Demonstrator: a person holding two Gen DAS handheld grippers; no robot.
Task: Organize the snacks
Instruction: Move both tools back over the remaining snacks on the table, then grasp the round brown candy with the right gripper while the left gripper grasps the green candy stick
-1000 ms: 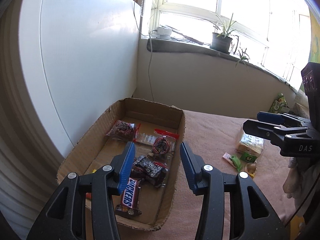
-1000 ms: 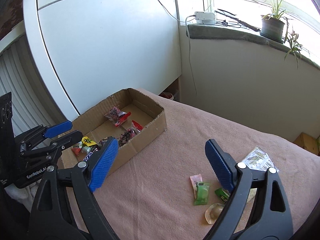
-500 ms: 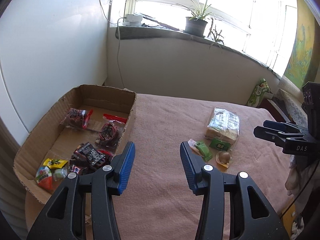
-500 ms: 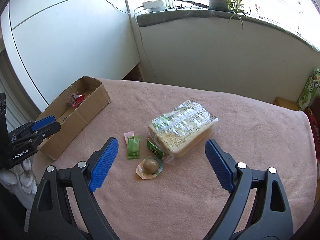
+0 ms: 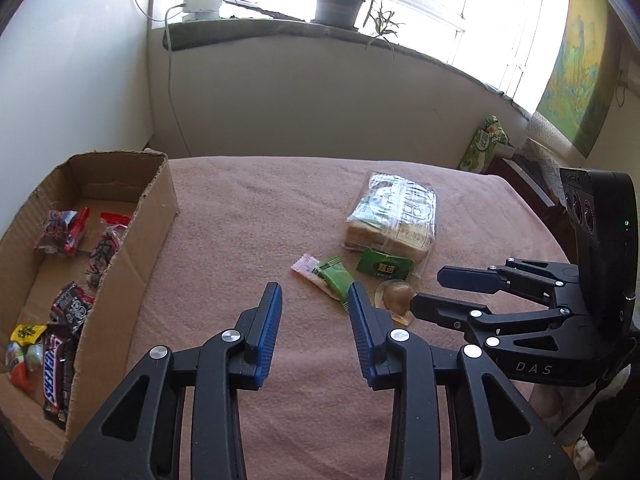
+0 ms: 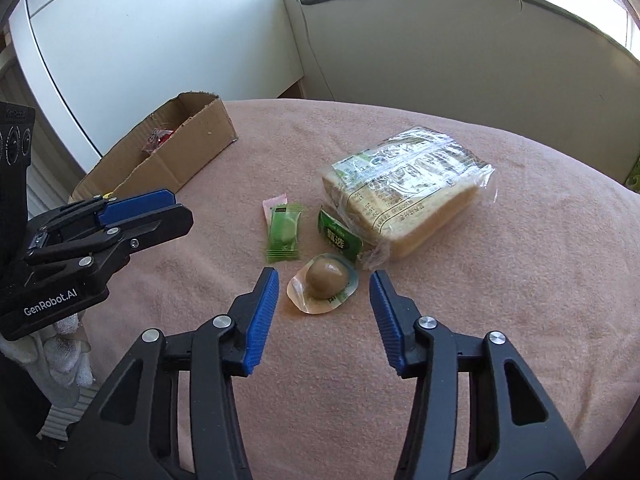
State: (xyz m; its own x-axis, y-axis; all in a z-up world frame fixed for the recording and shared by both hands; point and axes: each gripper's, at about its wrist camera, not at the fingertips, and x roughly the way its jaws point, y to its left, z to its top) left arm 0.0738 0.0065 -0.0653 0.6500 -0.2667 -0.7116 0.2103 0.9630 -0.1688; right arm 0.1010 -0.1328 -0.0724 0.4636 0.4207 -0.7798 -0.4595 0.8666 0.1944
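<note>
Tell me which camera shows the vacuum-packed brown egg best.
The right wrist view. There the egg lies whole and unobstructed on the pink cloth, just ahead of the open right gripper. In the left wrist view the egg is smaller, off to the side, partly hidden behind the left gripper's finger.

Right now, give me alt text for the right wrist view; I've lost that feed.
The open right gripper hovers just short of a clear-wrapped brown egg on the pink cloth. Beyond it lie a green sachet, a green packet and bagged bread; the left gripper and cardboard box sit left.
</note>
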